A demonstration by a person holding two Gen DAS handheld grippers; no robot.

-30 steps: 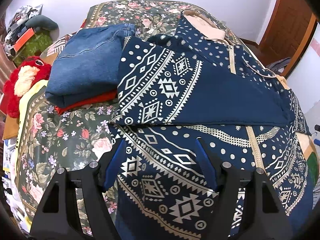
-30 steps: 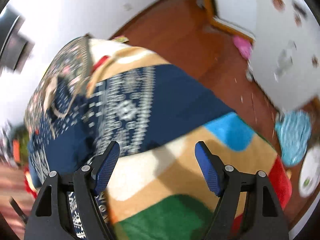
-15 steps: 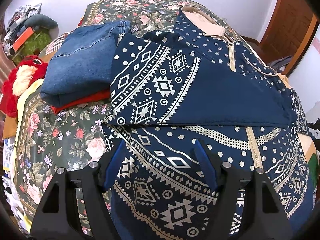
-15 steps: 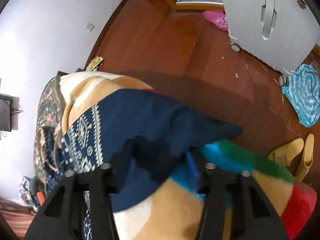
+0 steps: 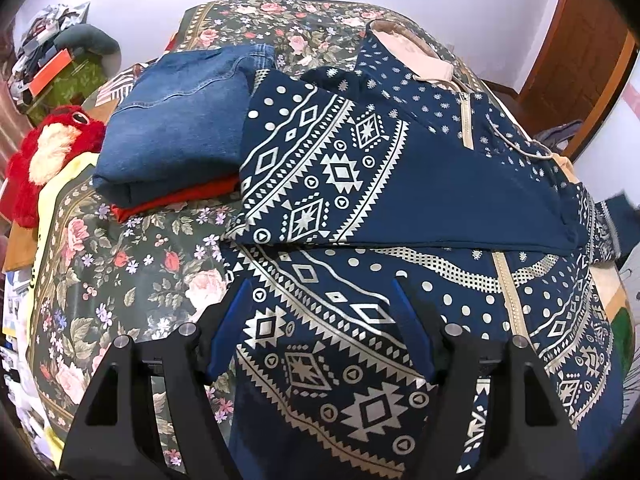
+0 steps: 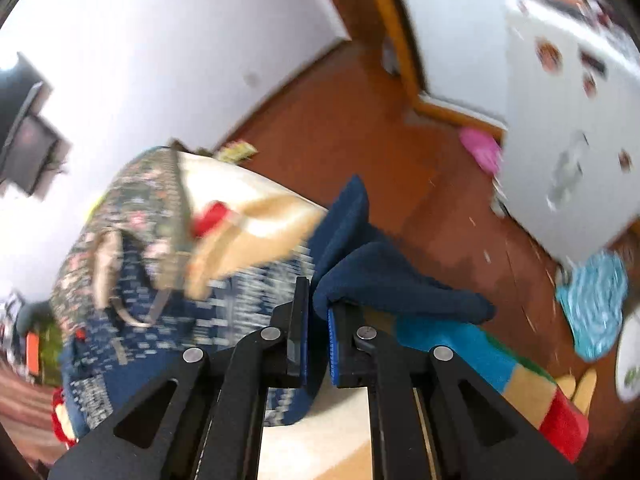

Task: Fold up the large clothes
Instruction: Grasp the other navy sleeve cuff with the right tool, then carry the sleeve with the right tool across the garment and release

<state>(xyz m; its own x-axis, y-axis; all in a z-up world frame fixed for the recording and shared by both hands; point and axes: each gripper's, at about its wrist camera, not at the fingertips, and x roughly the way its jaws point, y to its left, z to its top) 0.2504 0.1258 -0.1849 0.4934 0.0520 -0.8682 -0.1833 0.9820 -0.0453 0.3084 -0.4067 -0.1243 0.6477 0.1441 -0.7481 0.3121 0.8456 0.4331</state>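
My left claw (image 5: 320, 332) hangs wide over the hoodie (image 5: 460, 200), which is spread on the bed (image 5: 132, 272), gripping nothing. Left of it sit folded jeans (image 5: 180, 128); if I drag the cloth that way, I reckon it knocks that stack. Over to my right claw (image 6: 316, 340): its jaws have just been closing and now pinch a plain navy sleeve end (image 6: 384, 280) at the bed's edge, above the floor (image 6: 360, 128). The bite looks thin, so a quick lift could slip it out or pull the hoodie off the side. The right view is blurred. No containers that I can see.
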